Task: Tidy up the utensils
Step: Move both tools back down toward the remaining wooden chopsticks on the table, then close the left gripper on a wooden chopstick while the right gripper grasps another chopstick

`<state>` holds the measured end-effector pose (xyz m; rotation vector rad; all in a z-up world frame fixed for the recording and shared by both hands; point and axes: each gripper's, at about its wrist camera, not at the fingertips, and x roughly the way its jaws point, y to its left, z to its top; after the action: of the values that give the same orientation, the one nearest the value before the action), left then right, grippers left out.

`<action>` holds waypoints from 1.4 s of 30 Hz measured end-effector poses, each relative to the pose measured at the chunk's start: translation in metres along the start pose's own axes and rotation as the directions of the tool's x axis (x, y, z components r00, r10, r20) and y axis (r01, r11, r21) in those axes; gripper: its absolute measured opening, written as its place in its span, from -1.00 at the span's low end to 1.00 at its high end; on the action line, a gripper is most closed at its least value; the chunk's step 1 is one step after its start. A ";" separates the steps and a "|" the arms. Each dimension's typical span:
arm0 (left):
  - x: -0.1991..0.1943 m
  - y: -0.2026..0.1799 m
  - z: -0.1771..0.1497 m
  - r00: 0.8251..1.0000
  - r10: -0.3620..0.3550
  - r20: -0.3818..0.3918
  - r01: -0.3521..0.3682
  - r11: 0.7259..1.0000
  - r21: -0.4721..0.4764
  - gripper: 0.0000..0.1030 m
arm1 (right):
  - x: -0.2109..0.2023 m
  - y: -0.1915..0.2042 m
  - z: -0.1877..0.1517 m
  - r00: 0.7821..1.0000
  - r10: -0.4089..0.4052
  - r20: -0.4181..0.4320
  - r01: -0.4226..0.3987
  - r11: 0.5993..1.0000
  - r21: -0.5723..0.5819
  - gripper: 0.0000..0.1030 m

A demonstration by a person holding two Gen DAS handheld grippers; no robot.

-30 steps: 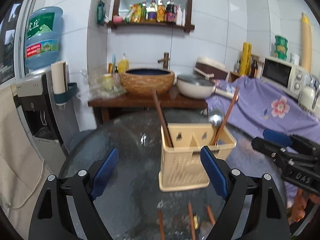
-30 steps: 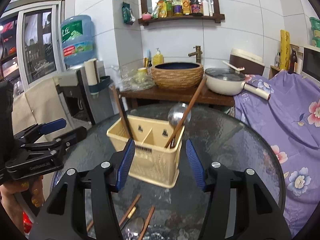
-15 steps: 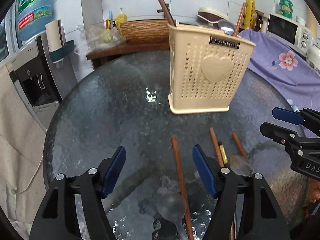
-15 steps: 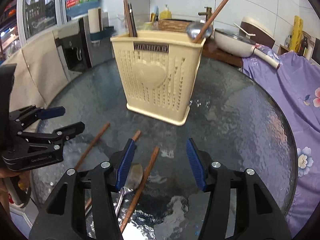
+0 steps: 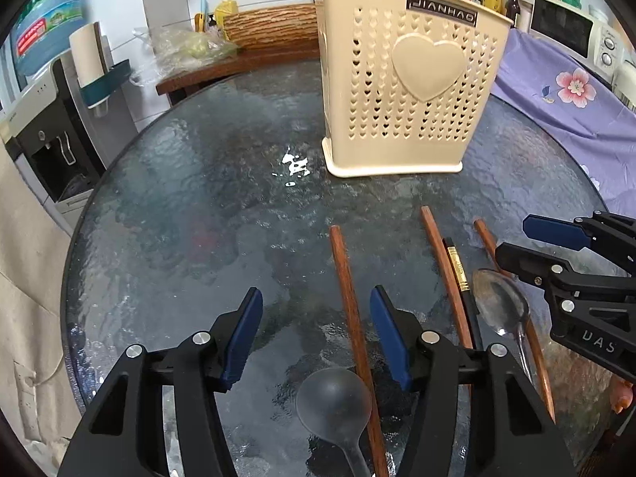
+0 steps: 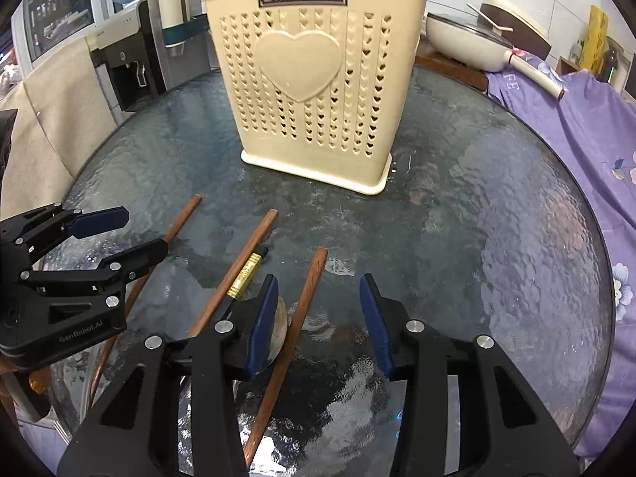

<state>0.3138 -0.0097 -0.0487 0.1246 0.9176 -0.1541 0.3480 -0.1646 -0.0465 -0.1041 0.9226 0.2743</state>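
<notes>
Loose utensils lie on the round glass table (image 5: 179, 198) before a cream slotted holder (image 5: 409, 79) (image 6: 314, 79) with chopsticks and a ladle standing in it. My left gripper (image 5: 316, 318) hangs low over the glass, jaws closing. A brown chopstick (image 5: 349, 310) lies between them near the right finger, untouched, and a clear plastic spoon (image 5: 334, 401) sits just below. My right gripper (image 6: 318, 310) is closing too, with another brown chopstick (image 6: 302, 310) between its jaws, unpressed. A metal spoon (image 5: 501, 306) and a black gold-banded chopstick (image 5: 461, 278) lie between the two grippers.
A purple flowered cloth (image 6: 588, 139) covers furniture to the right. A water dispenser (image 5: 51, 127) stands left of the table. Behind are a wooden counter (image 5: 238, 63) with a woven basin, a lidded pan (image 6: 469, 39) and a microwave (image 5: 572, 35).
Both grippers have dropped toward the table and tipped downward. The holder, seen from above before, now shows its front. Both pairs of jaws have narrowed around the loose chopsticks.
</notes>
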 end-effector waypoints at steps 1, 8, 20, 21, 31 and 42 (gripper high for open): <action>0.002 0.000 0.000 1.000 0.000 -0.006 0.000 1.000 0.000 0.03 | 0.002 -0.001 0.000 1.000 0.000 -0.005 0.000 1.000 0.004 -0.18; 0.007 -0.002 0.000 1.000 -0.002 -0.018 0.002 1.000 -0.002 -0.05 | 0.014 -0.003 0.001 0.999 -0.010 -0.037 0.010 1.000 0.019 -0.33; 0.010 -0.011 0.005 1.000 -0.007 -0.017 0.007 1.000 -0.003 -0.25 | 0.017 0.006 0.004 0.999 -0.034 -0.038 0.035 0.999 0.023 -0.44; 0.011 -0.011 0.006 1.000 -0.008 -0.017 0.008 1.000 -0.003 -0.27 | 0.017 0.006 0.005 0.999 -0.034 -0.039 0.035 0.999 0.026 -0.44; 0.017 -0.019 0.015 1.000 -0.009 -0.018 0.009 1.000 0.001 -0.37 | 0.023 0.009 0.013 0.998 -0.043 -0.048 0.045 0.998 0.046 -0.70; 0.020 -0.027 0.018 1.000 -0.004 -0.010 0.004 1.000 0.003 -0.61 | 0.025 0.013 0.013 0.998 -0.050 -0.039 0.052 0.998 0.044 -0.80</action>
<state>0.3343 -0.0406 -0.0550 0.1261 0.9280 -0.1590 0.3690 -0.1450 -0.0578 -0.0916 0.9621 0.2044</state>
